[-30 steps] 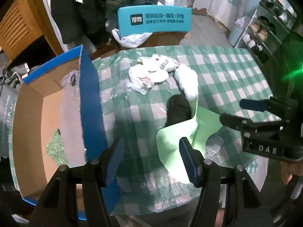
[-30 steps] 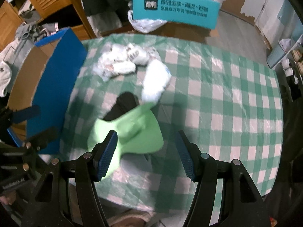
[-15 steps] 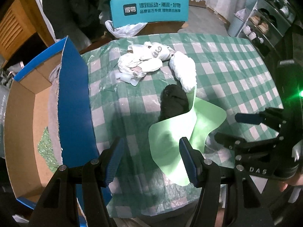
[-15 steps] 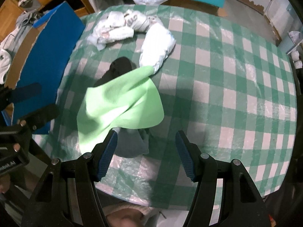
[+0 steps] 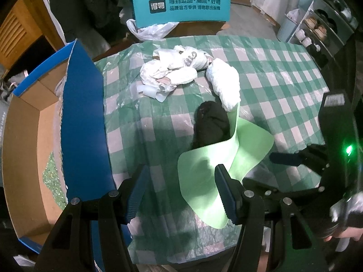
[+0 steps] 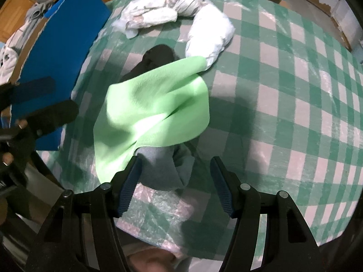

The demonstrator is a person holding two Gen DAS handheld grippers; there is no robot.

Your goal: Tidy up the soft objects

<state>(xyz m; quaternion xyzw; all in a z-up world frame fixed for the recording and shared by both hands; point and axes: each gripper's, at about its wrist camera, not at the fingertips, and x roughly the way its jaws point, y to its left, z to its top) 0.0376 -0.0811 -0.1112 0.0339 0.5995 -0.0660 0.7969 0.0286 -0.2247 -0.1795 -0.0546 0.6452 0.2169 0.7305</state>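
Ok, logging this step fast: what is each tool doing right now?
Left tool: open, holding nothing, above the green cloth.
Right tool: open, holding nothing, over the grey sock.

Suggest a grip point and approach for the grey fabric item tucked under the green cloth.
Probably the exposed near end of the grey item, taken from straight above. It bunches into a raised fold clear of the green cloth, and the right gripper already hangs open over it, so the pads can pinch across the fold without catching green.
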